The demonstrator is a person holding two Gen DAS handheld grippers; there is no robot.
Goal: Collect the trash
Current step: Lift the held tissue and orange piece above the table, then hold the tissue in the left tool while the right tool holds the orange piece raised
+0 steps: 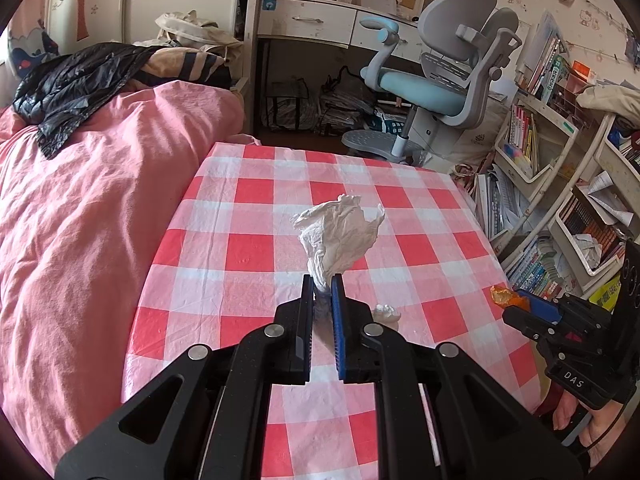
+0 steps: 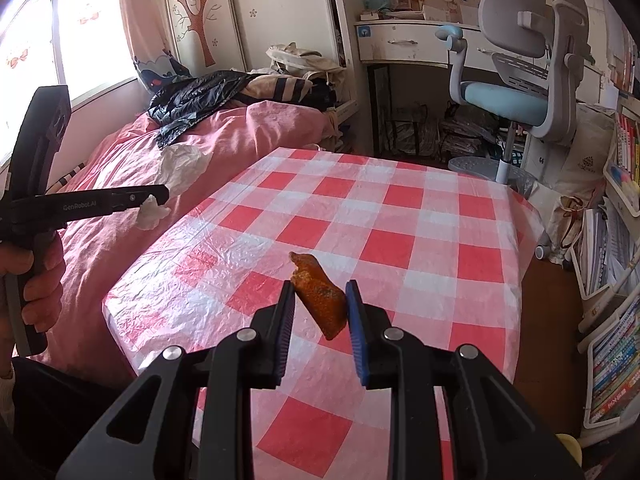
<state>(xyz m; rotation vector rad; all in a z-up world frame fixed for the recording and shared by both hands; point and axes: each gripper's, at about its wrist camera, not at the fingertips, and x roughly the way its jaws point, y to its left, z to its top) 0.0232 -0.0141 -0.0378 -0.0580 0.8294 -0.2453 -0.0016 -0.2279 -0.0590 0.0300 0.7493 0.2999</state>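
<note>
Above the checkered counter (image 1: 248, 240), left tongs (image 1: 321, 284) clamp a crumpled tissue (image 1: 340, 232); right tongs (image 2: 320, 292) pinch an orange peel (image 2: 320, 300). One small white scrap (image 1: 387, 312) remains uncollected.

A child's bedroom in daylight.
A table (image 2: 420, 216) under a red-and-white checked cloth stands beside a bed (image 1: 80, 208) with a pink cover. Behind them are a white desk (image 1: 320, 26) with drawers, a grey and blue swivel chair (image 1: 448, 80), and white bookshelves (image 1: 560, 184) at right. A bright window (image 2: 48, 40) with a pink curtain lies at left.
</note>
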